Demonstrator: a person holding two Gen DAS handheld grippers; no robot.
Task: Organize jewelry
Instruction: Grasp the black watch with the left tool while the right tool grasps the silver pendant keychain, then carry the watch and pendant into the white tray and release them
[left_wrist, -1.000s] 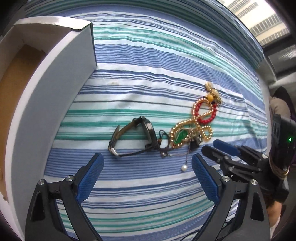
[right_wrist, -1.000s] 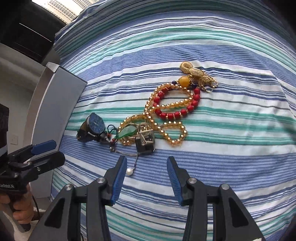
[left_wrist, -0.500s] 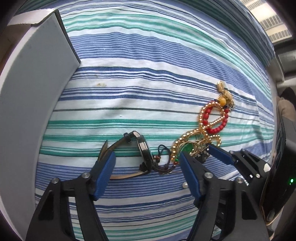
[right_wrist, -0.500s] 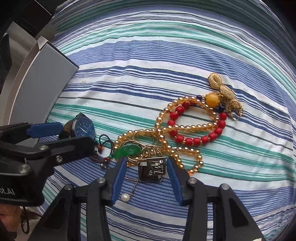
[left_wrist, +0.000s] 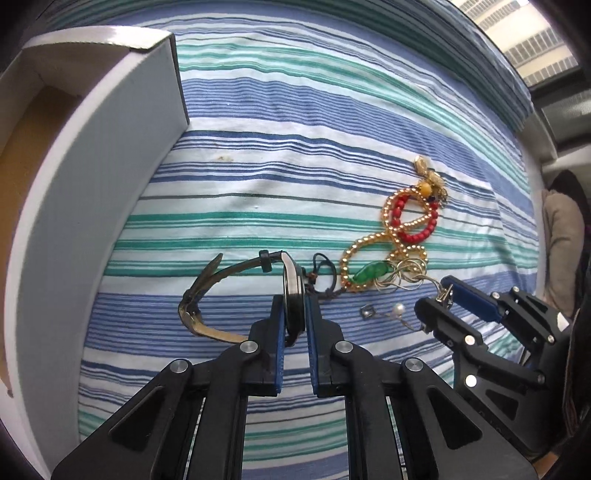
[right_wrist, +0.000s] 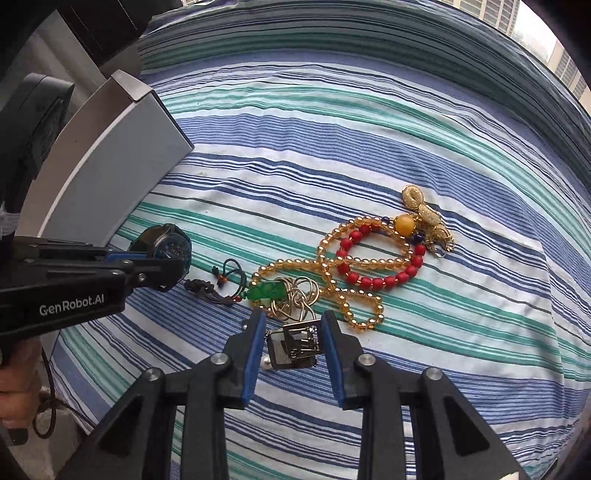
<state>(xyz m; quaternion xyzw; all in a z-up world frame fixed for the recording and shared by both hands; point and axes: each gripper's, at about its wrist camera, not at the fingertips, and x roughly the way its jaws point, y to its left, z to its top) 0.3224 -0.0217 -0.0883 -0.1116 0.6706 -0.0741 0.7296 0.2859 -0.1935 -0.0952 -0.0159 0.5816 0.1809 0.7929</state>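
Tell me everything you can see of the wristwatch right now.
The wristwatch has a round, dark blue dial in a metallic case on a dark, leather-looking strap that loops leftward over the striped bedsheet, buckle end lying flat. The case stands on edge, clamped between the left tongs. A dark cord lies against its right side.

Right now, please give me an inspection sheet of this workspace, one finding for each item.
Surface: striped bedsheet, a little wrinkled.
Job's things: watch, bead necklace, green pendant, square charm, pearl, gold clasp pieces.
Clutter: nothing seen.
Grippers: left gripper shut on the watch case; right gripper open around the square charm.
Cables: dark cord under the left gripper's handle.
Surroundings: white box at the left, window behind.
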